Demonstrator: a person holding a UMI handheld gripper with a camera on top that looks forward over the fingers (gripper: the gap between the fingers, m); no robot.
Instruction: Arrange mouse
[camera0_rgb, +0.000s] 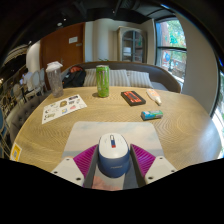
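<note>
A white and blue-grey computer mouse (112, 153) sits between my gripper's (113, 160) two fingers. The pink pads (86, 159) press against both of its sides, so the gripper is shut on the mouse. Under it lies a pale grey mouse mat (112, 128) on the round wooden table (60, 135). I cannot tell whether the mouse touches the mat or hangs just above it.
Beyond the fingers stand a green can (102, 81), a black device with red marks (133, 97), a teal object (151, 115), a white pen-like thing (155, 97) and a printed sheet (63, 107). A yellow note (16, 151) lies at the table's left edge. A sofa (130, 77) stands behind.
</note>
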